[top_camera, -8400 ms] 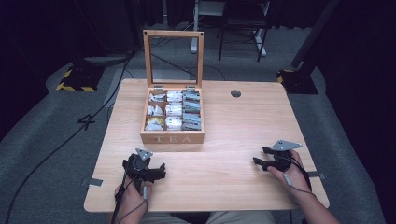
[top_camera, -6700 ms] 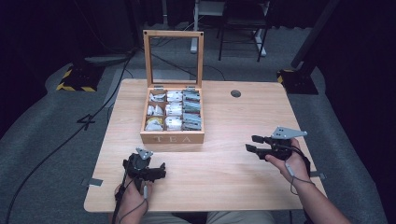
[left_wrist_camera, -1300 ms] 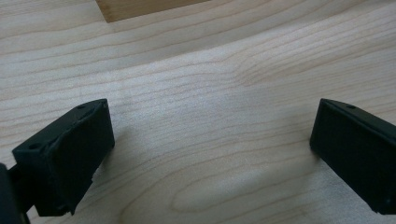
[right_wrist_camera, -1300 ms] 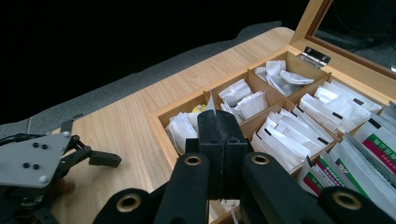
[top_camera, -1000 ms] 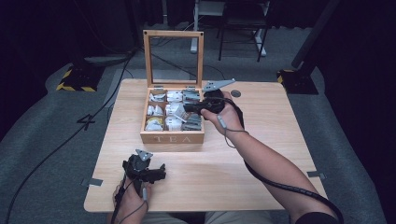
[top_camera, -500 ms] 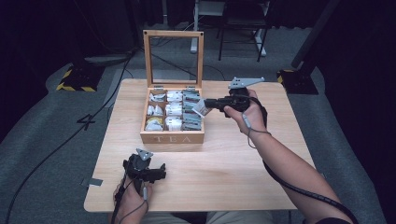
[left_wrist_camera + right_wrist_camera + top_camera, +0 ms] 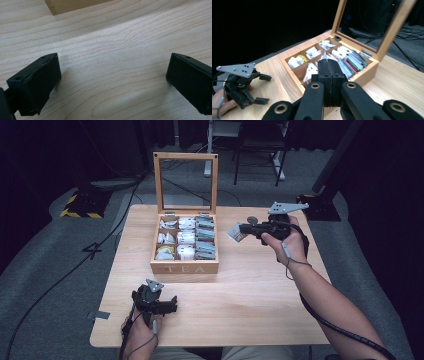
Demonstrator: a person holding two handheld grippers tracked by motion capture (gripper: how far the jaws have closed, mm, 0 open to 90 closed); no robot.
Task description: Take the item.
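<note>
Pale wood table (image 7: 250, 300); tan box (image 7: 185, 268); black tongs (image 7: 113, 82).

The right gripper (image 7: 243, 228) is being drawn away from the tea box (image 7: 185, 268), out to the box's right and above the table (image 7: 250, 305), after having been reached into the right-hand compartments a second earlier. A tea bag (image 7: 235, 233) is being carried off between its closed jaws, lifted clear of the box.

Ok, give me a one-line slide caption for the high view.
Right gripper lifts a tea bag clear of the open tea box; left gripper rests open on the table.
</note>
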